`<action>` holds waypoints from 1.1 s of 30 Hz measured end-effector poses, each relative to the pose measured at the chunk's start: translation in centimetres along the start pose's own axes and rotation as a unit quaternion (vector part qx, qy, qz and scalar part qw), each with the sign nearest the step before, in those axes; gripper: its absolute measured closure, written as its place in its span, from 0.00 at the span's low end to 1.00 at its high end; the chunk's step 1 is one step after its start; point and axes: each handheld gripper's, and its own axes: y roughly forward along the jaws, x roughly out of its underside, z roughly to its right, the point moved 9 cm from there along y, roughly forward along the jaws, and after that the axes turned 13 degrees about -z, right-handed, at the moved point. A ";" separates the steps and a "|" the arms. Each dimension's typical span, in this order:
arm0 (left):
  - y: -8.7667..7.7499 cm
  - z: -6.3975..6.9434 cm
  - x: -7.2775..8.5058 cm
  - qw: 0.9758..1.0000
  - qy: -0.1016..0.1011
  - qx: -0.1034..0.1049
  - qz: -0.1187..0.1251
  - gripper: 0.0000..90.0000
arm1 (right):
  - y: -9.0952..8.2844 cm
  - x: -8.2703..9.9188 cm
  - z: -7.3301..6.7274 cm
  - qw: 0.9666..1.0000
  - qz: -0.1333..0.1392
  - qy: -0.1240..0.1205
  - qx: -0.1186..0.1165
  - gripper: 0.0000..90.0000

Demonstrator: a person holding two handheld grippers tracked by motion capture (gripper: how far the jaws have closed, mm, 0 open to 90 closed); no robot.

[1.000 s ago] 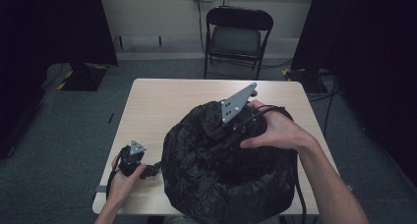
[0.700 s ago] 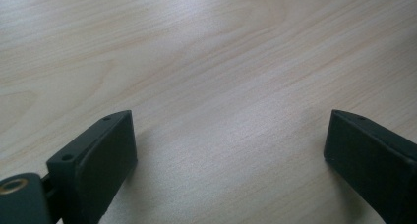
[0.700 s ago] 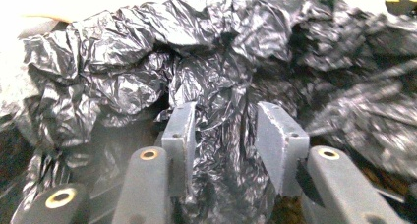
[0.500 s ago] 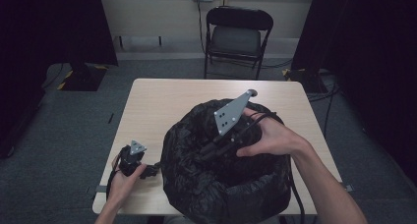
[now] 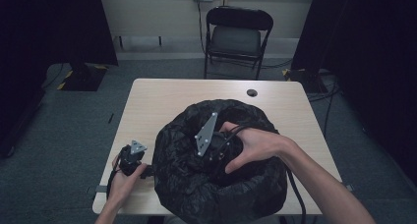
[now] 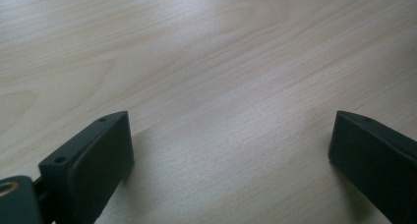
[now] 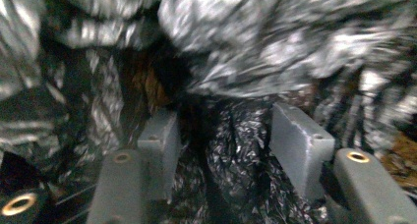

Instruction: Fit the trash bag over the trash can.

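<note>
1. A pale wood-grain table stands on grey carpet, in a dim room with dark curtains at both sides.
2. Beyond the table's far edge a black folding chair faces it, with cables trailing along the floor behind.
3. A small dark round hole sits in the tabletop near the far edge, well apart from both grippers.
4. A big crumpled black plastic bag covers the near middle of the table.
5. The left gripper rests low over bare wood just left of the bag; its jaws stand wide apart with nothing between them.
6. The right gripper points down into the bag's mouth, with the right hand on top of it.
7. Its jaws have just been opening and stand part-way apart; wrinkled bag film lies between and ahead of them, but no pad presses on it.
8. The bag's folds crowd the jaws on every side.
</note>
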 end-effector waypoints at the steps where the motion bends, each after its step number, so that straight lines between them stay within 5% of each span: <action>1: 0.0 0.0 0.0 1.000 0.000 0.000 0.001 0.03 | 0.3 0.1 -0.2 1.000 -0.012 -0.008 -0.004 0.50; 6: 0.0 0.0 0.0 1.000 0.001 0.000 0.000 0.03 | 1.1 0.5 -1.5 0.997 -0.051 -0.041 -0.033 0.51; 9: 0.0 0.0 0.0 1.000 0.001 0.000 0.000 0.03 | 0.6 0.1 -1.5 0.998 -0.036 -0.038 -0.030 0.46; 14: 0.0 0.0 0.0 1.000 0.001 0.000 0.000 0.02 | -2.0 -1.2 -0.6 0.999 0.037 -0.031 0.015 0.37; 17: 0.0 0.0 0.0 1.000 0.001 0.001 0.000 0.02 | -3.5 -1.4 -0.5 0.997 0.055 -0.032 0.037 0.38; 19: 0.0 0.0 0.0 1.000 0.000 0.001 0.000 0.02 | -4.8 -1.2 -0.5 0.996 0.071 -0.037 0.045 0.46; 21: 0.0 0.0 0.0 1.000 -0.001 0.001 0.000 0.02 | -6.6 -1.0 0.0 0.992 0.099 -0.035 0.071 0.69; 24: 0.1 0.0 -0.1 1.000 -0.002 0.001 0.000 0.01 | -7.7 -1.4 -0.1 0.987 0.126 -0.043 0.093 0.80; 30: 0.1 0.0 -0.1 1.000 -0.003 0.001 -0.001 0.00 | -6.8 -3.0 -2.9 0.988 0.128 -0.077 0.046 0.75; 33: 0.1 0.0 -0.1 1.000 -0.002 0.001 -0.002 0.00 | -4.2 -3.1 -3.7 0.994 0.087 -0.068 0.011 0.67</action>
